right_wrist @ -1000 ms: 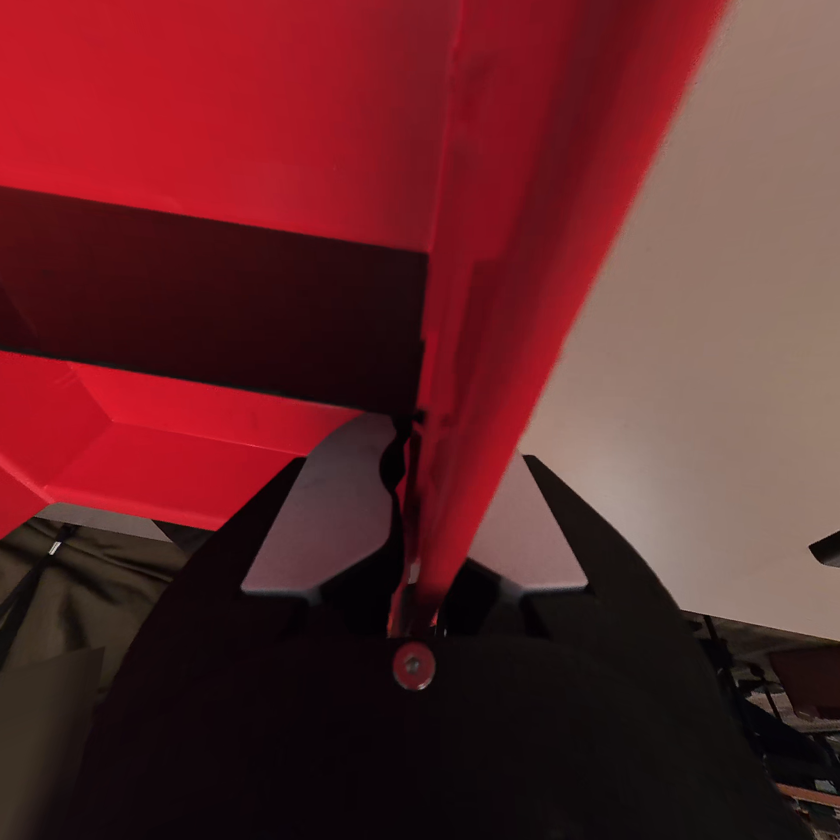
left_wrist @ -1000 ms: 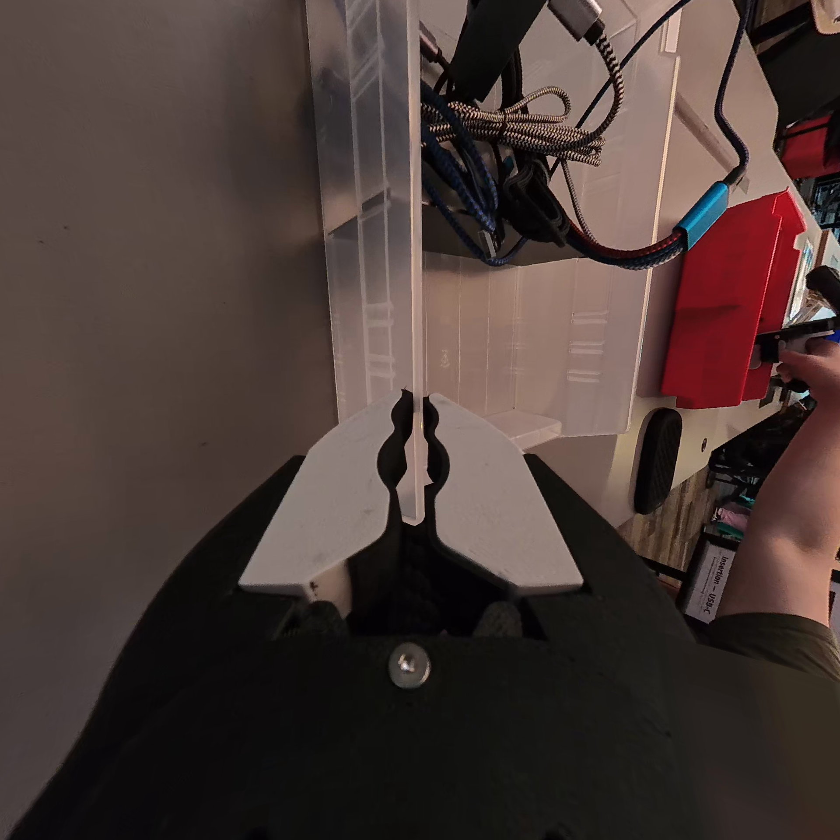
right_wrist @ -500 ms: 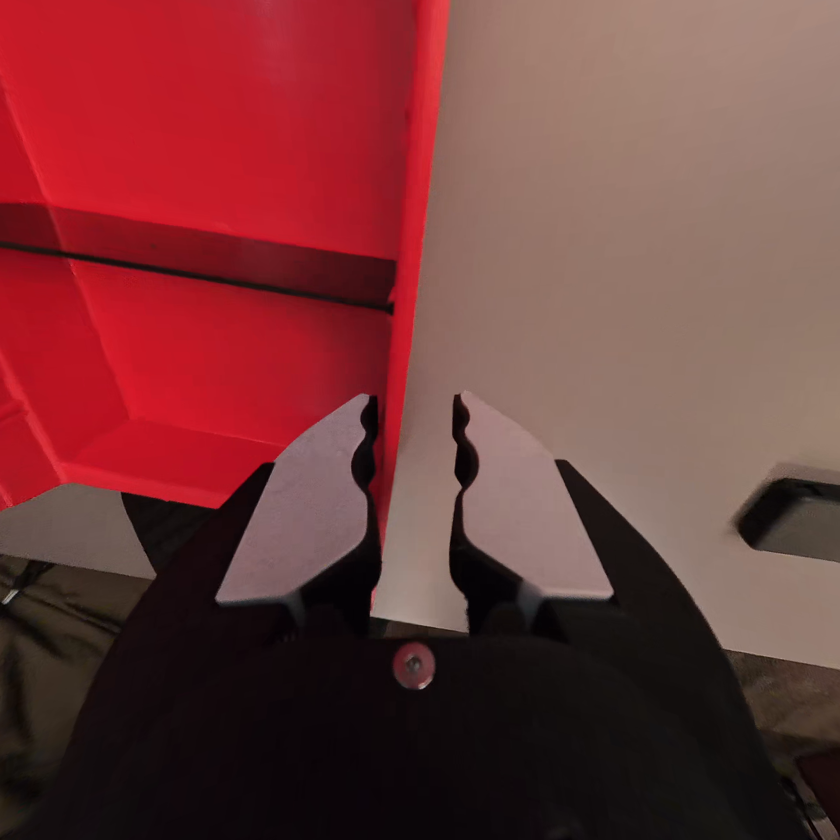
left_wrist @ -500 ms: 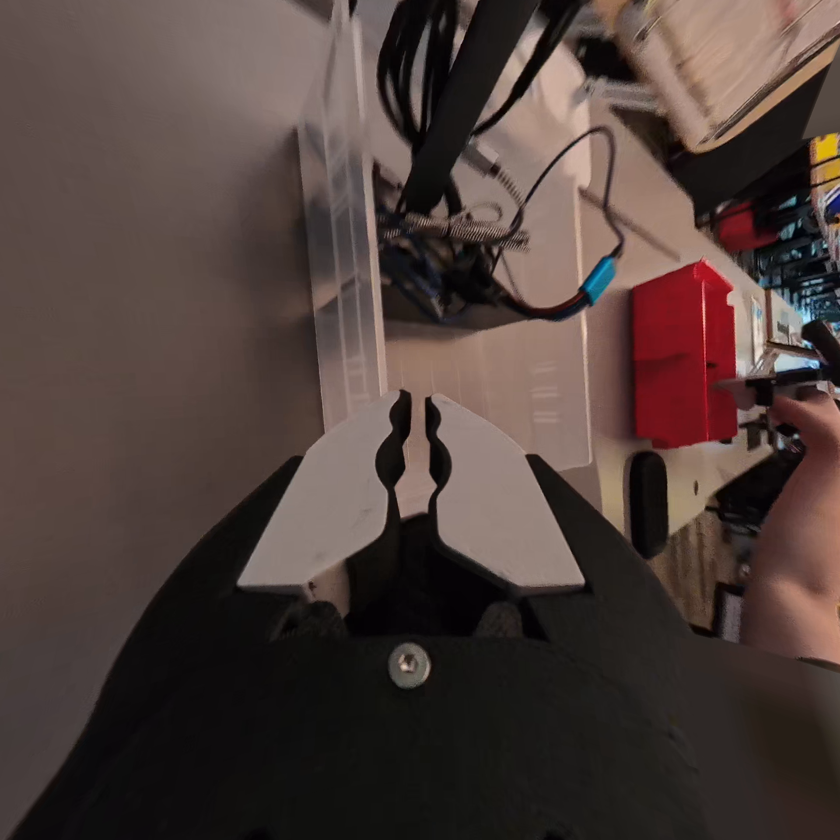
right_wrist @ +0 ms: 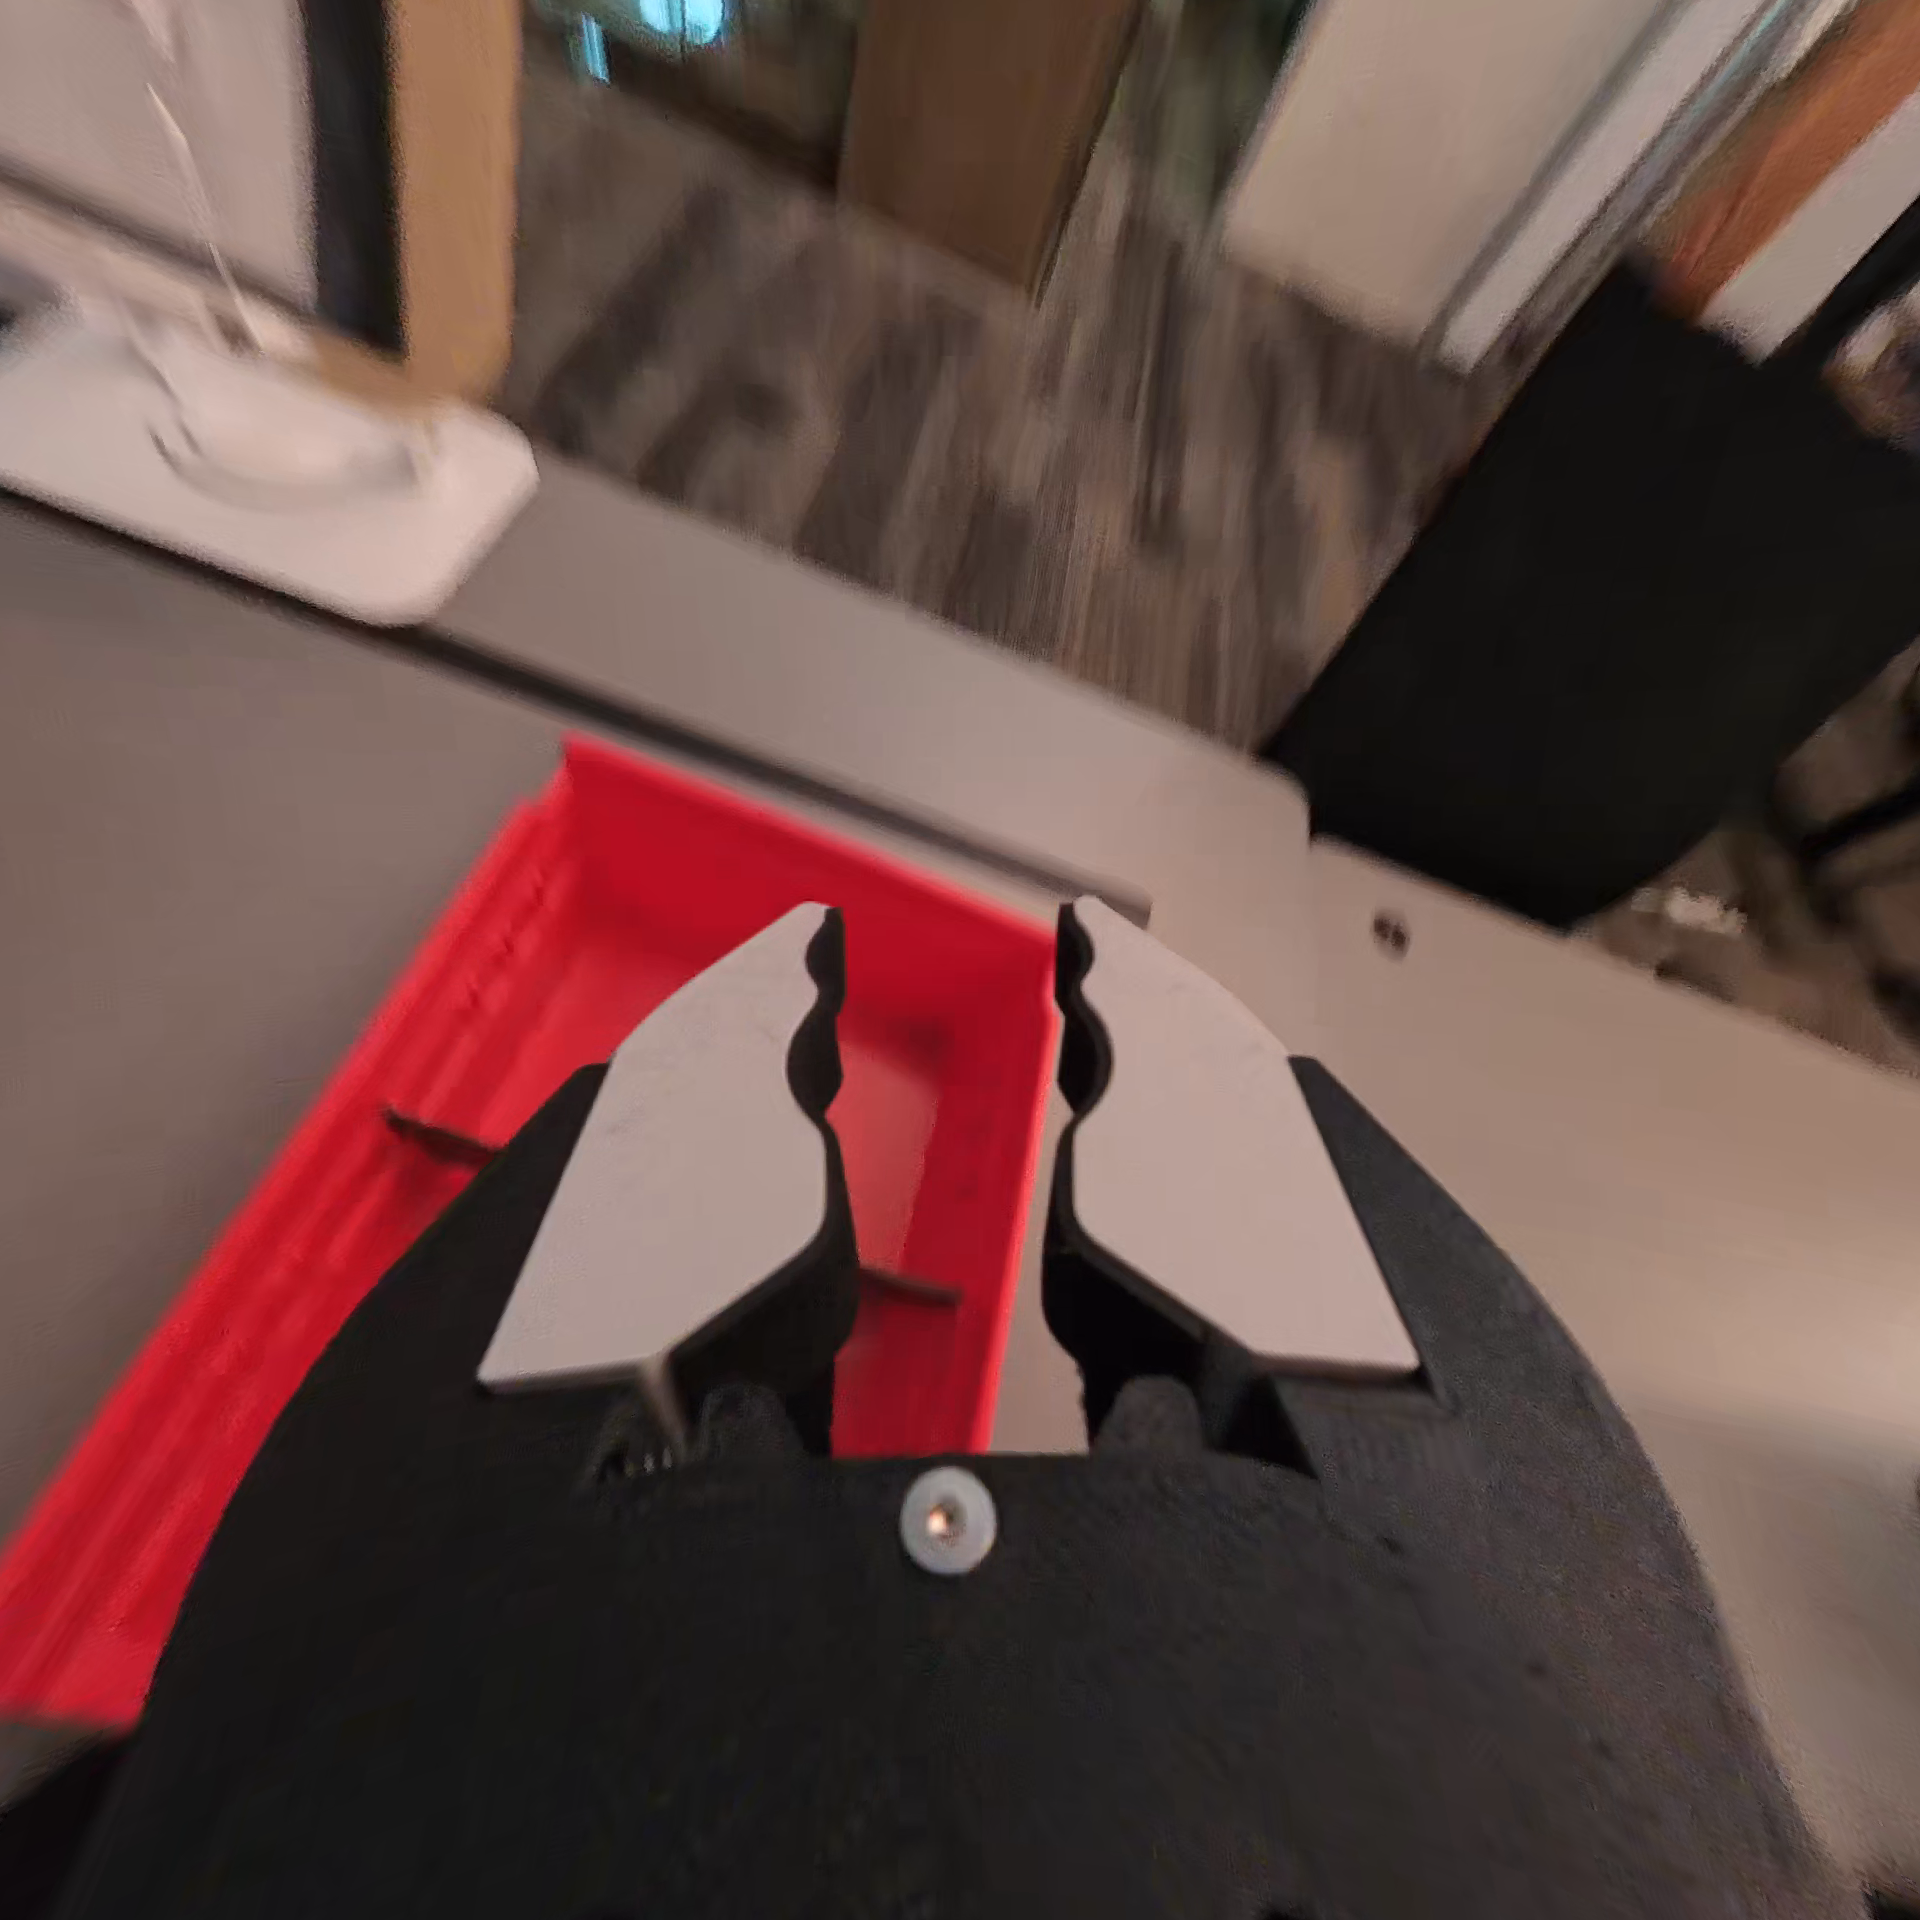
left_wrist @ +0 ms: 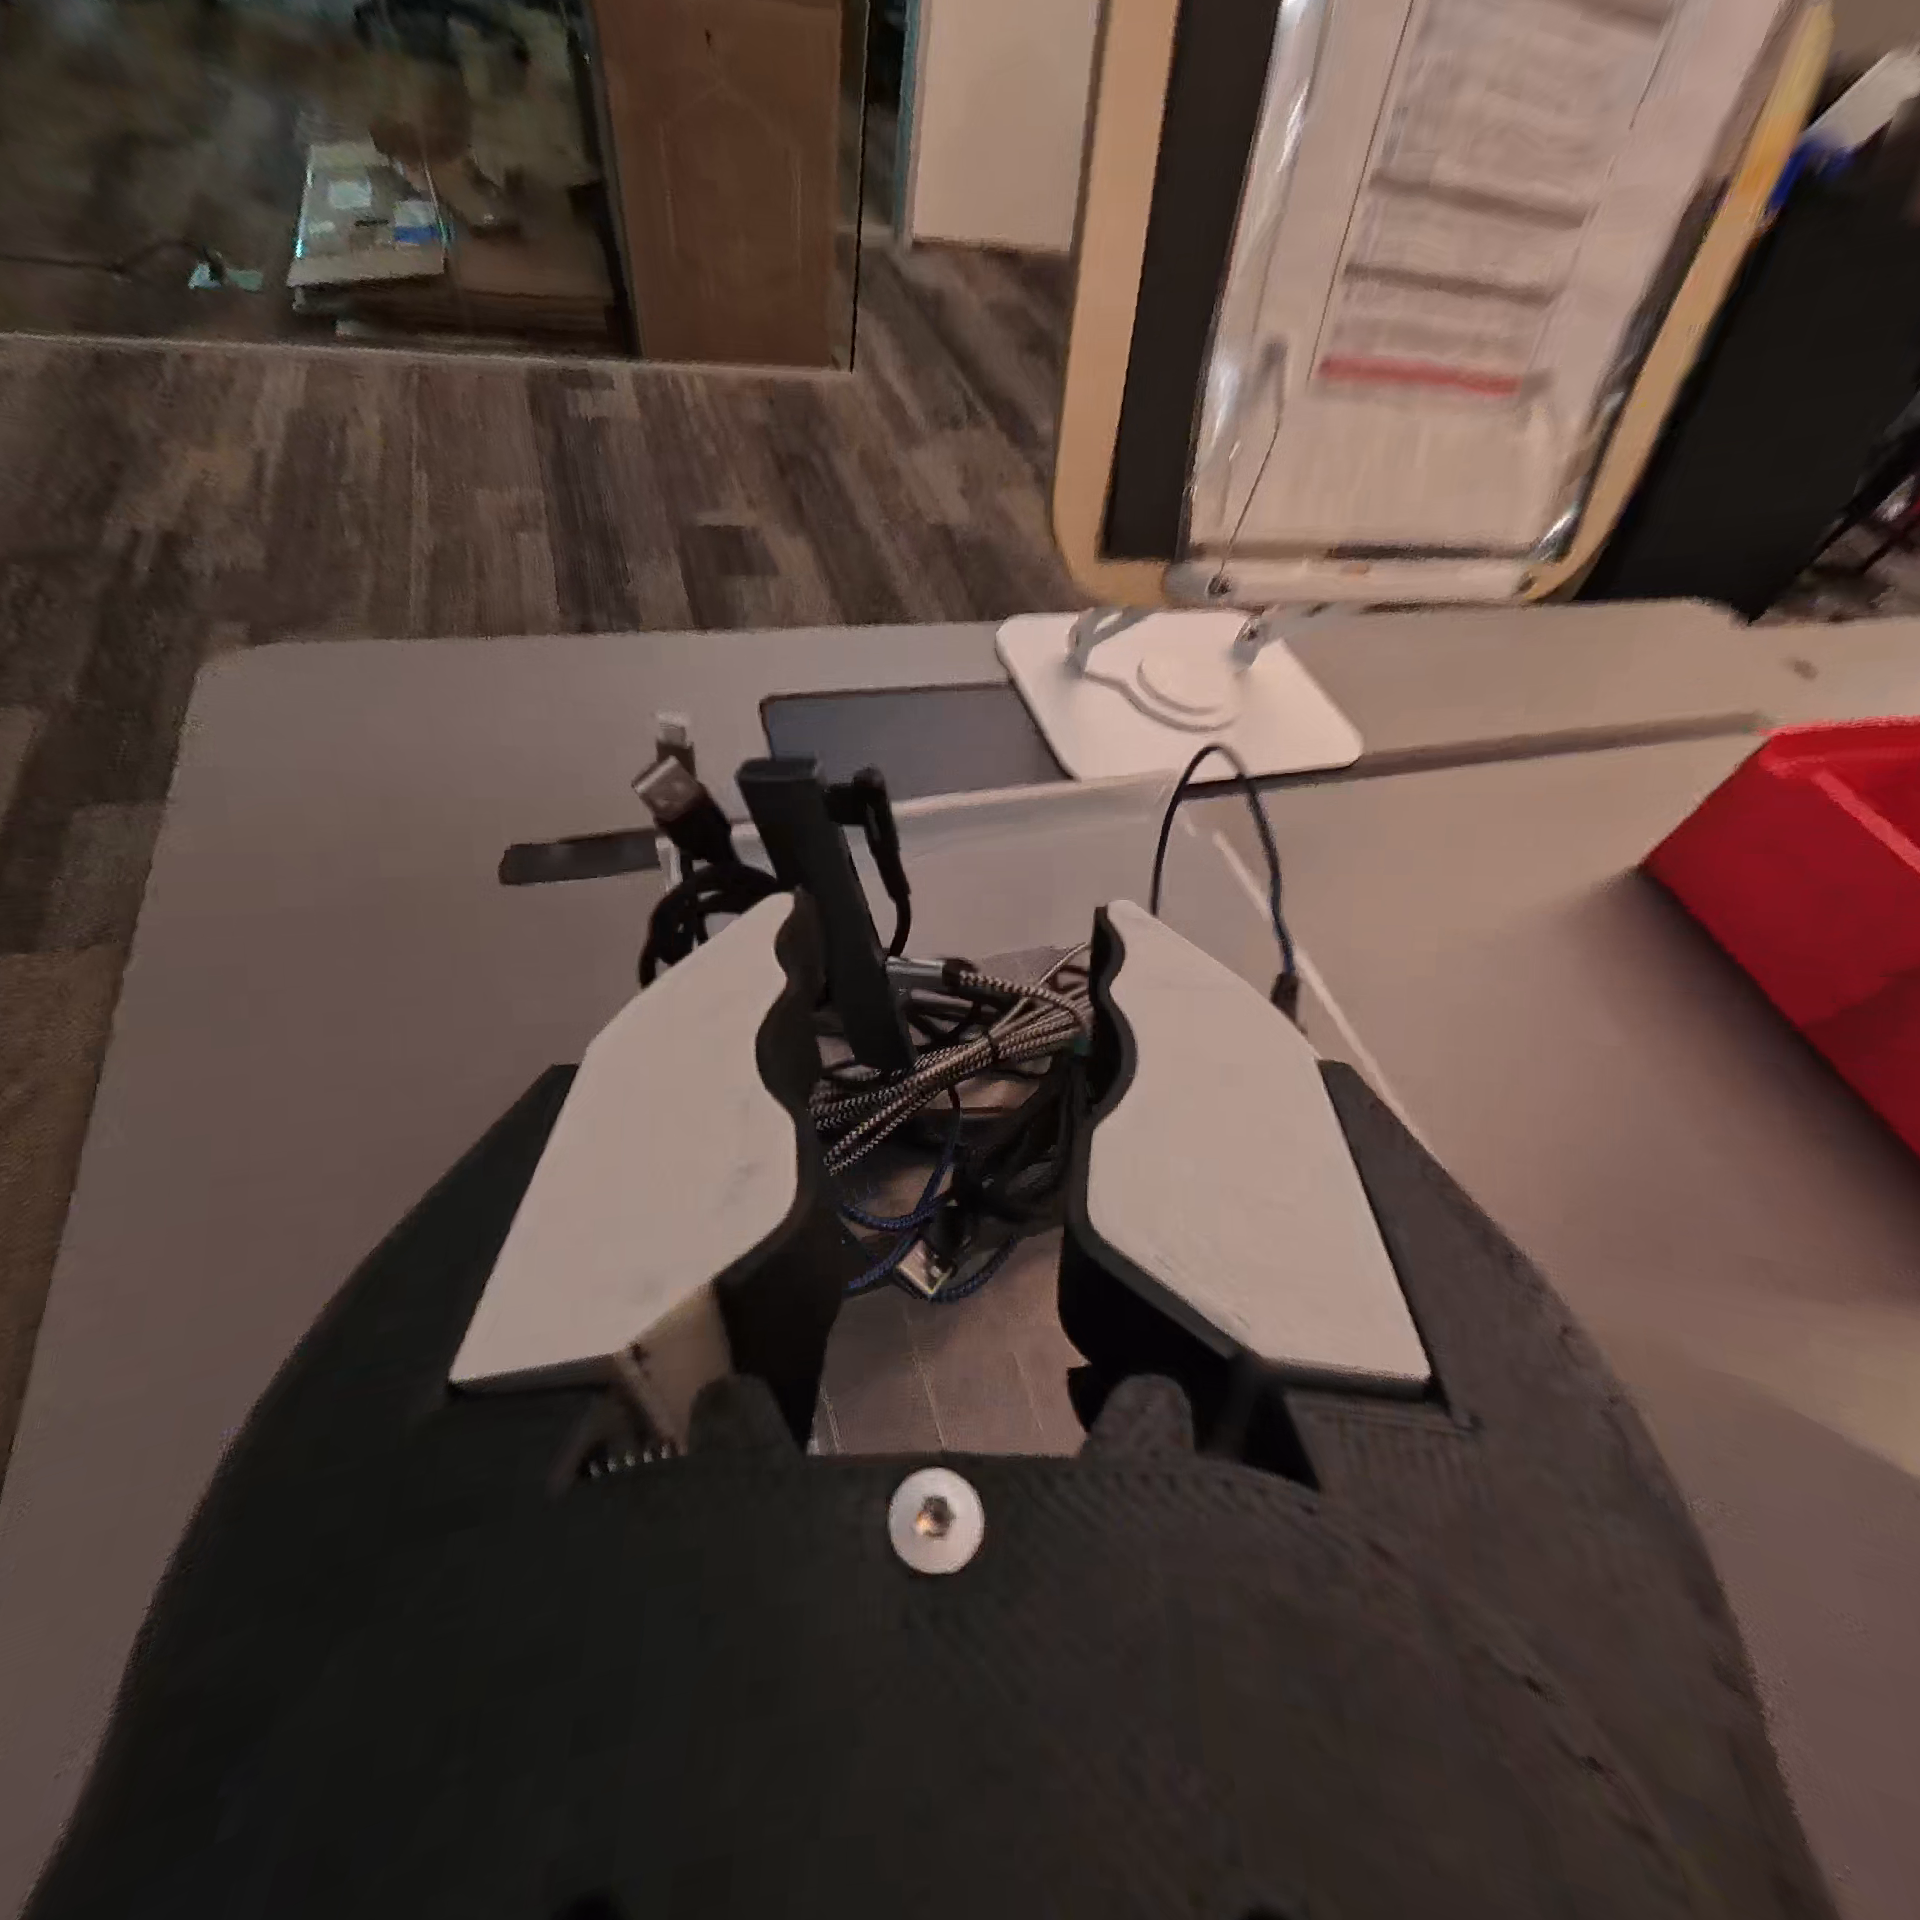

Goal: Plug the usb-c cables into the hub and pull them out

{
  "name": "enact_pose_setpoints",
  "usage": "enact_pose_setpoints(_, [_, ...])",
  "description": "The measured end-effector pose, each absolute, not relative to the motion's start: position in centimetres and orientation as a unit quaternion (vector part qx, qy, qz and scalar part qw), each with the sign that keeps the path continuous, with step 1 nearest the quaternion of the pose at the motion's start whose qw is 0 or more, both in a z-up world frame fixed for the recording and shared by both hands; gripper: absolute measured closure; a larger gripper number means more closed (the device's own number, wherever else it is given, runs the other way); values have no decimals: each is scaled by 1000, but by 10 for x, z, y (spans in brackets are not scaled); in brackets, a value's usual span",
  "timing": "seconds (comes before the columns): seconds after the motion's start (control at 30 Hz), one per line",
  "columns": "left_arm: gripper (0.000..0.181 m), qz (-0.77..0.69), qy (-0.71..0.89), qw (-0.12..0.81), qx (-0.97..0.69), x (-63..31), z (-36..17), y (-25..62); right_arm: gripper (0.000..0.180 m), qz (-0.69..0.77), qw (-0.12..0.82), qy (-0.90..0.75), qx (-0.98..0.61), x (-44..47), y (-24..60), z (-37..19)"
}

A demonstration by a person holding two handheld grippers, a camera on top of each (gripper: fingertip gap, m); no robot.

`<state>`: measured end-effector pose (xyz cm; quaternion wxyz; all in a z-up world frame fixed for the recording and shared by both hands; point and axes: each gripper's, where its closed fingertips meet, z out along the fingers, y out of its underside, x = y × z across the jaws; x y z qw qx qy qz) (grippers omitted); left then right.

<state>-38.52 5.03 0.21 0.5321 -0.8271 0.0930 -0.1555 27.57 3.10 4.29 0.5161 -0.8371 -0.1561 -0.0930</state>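
In the left wrist view a clear plastic bin (left_wrist: pixel 1018 805) holds a tangle of braided cables (left_wrist: pixel 935 1070) and a slim dark hub (left_wrist: pixel 836 904) standing on end. A silver plug (left_wrist: pixel 665 792) sticks up at the bin's far left. A thin dark cable (left_wrist: pixel 1262 831) arches over the bin's right wall. My left gripper (left_wrist: pixel 951 923) is open and empty, above the tangle, with the hub just inside its left finger. My right gripper (right_wrist: pixel 951 914) is open and empty above the right side of a red bin (right_wrist: pixel 665 831).
The bins sit on a grey table (left_wrist: pixel 364 935). A white monitor stand (left_wrist: pixel 1174 696) and a dark pad (left_wrist: pixel 894 738) lie behind the clear bin. The red bin also shows in the left wrist view (left_wrist: pixel 1808 894). A large black object (right_wrist: pixel 1558 675) stands beyond the table's far right. My hands' fingertips stand some 65 cm from each other.
Both grippers let go of the bin walls they were pinching, opened, and pulled back. Both views swung from looking along the walls to looking across the table.
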Motion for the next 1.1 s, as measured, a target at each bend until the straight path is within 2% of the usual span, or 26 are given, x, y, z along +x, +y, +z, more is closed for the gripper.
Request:
enact_pose_setpoints(0.1, [122, -133, 73, 496, -855, -376, -28, 73, 129, -59, 631, -152, -758, 237, 26, 87])
enact_pose_setpoints(0.2, [121, -115, 48, 484, -866, -369, -47, 91, 119, -11, 720, -149, -678, 203, 13, 121])
enact_pose_setpoints(0.37, [111, 4, 22, 471, -882, -373, -66, 111, 122, 11, 794, -152, -589, 171, -10, 155])
enact_pose_setpoints(0.5, [111, 62, -10, 460, -886, -383, -78, 118, 123, -1, 805, -148, -575, 170, -13, 155])
enact_pose_setpoints(0.63, [110, 44, -30, 462, -885, -387, -80, 122, 128, -3, 797, -162, -582, 169, -4, 143])
enact_pose_setpoints(0.77, [124, 13, -22, 440, -898, -385, -86, 119, 128, -48, 775, -177, -605, 175, 7, 129])
enact_pose_setpoints(0.83, [154, 33, -4, 441, -897, -391, -84, 116, 128, -58, 770, -182, -608, 176, 8, 127])
enact_pose_setpoints(1.1, [156, 7, 11, 439, -899, -389, -76, 103, 130, -78, 769, -188, -606, 181, 3, 127])
